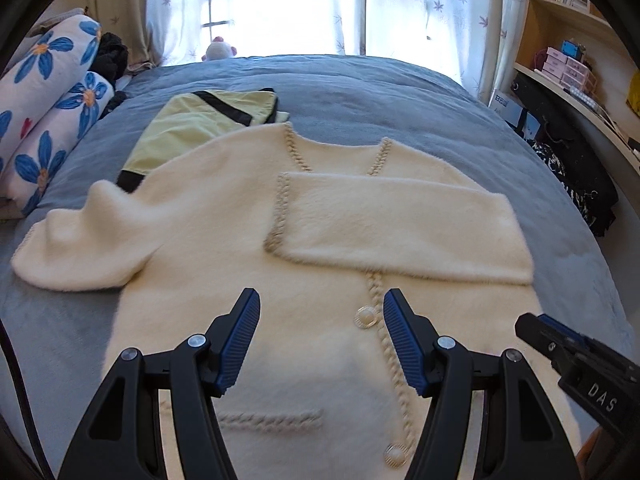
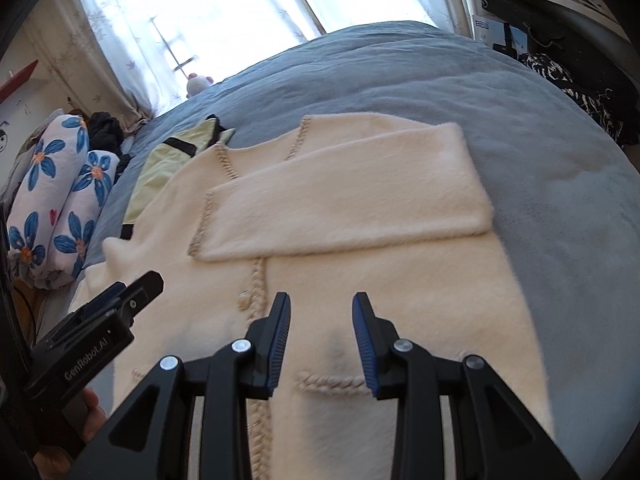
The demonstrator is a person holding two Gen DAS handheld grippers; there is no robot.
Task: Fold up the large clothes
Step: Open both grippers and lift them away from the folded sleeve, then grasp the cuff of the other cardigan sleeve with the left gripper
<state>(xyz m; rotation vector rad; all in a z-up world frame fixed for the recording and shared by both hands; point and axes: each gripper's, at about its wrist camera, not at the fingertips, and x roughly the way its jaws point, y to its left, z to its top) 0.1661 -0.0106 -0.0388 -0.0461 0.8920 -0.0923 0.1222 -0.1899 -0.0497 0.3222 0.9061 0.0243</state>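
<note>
A cream fuzzy cardigan point(image 1: 224, 232) with braided trim and round buttons lies flat, front up, on the grey-blue bed point(image 1: 360, 92). Its right sleeve point(image 1: 400, 224) is folded across the chest; its left sleeve point(image 1: 80, 240) lies spread out to the left. The cardigan also shows in the right wrist view point(image 2: 400, 280), with the folded sleeve point(image 2: 344, 208). My left gripper point(image 1: 322, 300) is open and empty above the lower front, near a button. My right gripper point(image 2: 322, 304) is open and empty above the lower front, over a pocket trim. Each gripper shows at the edge of the other's view.
A folded yellow-green garment point(image 1: 192, 128) with black bands lies behind the cardigan, partly under it. Flowered pillows point(image 1: 44, 112) lie at the left. A window with curtains point(image 1: 280, 4) is behind the bed. Shelves and dark bags point(image 1: 568, 136) stand at the right.
</note>
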